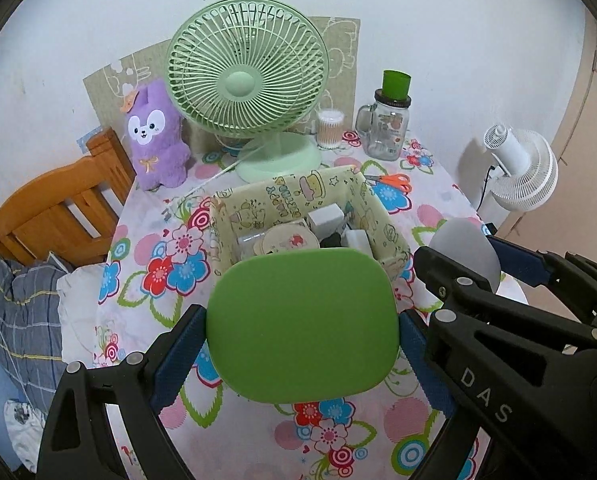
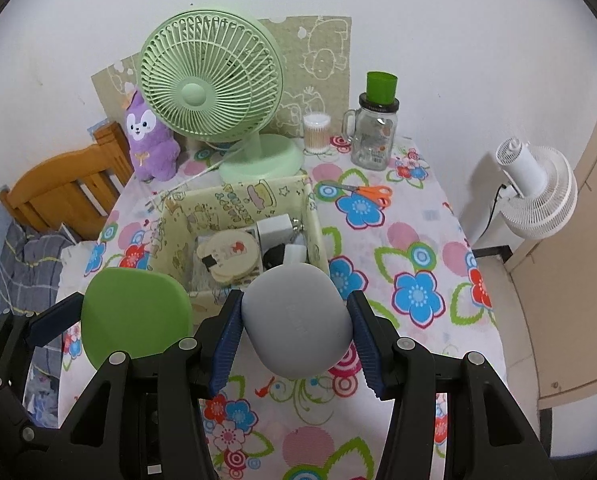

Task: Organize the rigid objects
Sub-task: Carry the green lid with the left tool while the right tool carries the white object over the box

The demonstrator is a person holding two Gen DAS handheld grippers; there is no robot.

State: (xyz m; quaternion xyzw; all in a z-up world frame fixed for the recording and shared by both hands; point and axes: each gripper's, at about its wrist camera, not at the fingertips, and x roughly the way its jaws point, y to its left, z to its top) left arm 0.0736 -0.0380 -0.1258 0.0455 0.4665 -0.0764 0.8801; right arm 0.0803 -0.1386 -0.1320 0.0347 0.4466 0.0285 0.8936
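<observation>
The left gripper [image 1: 302, 330] is clamped on a green rounded case [image 1: 302, 324], its blue-padded fingers [image 1: 176, 354] pressing both sides; in the left wrist view the case fills the centre, held above the floral tablecloth [image 1: 162, 248] just short of the near wall of the cartoon-print box [image 1: 382, 216] at 12 o'clock. The right gripper [image 2: 296, 328] grips a grey rounded case [image 2: 298, 320] between its own blue pads; in the right wrist view this case sits at centre, overlapping the box's near right corner, with the green case at 9 o'clock beside it. Inside the box lie a round wooden cartoon piece [image 2: 228, 254], a white charger block [image 2: 274, 230] and other small items too cluttered to tell apart. Beyond the box, at 12 o'clock, stands a green desk fan [image 1: 246, 84], with a purple plush toy [image 1: 156, 136] at 10 o'clock. At 1 o'clock are a cotton-swab tub [image 1: 330, 128], a glass mug jar [image 1: 384, 128] topped by a green cup [image 1: 396, 84], and orange-handled scissors [image 1: 392, 181] lying flat on the cloth. A white fan [image 2: 534, 196] stands off the table at 3 o'clock.
</observation>
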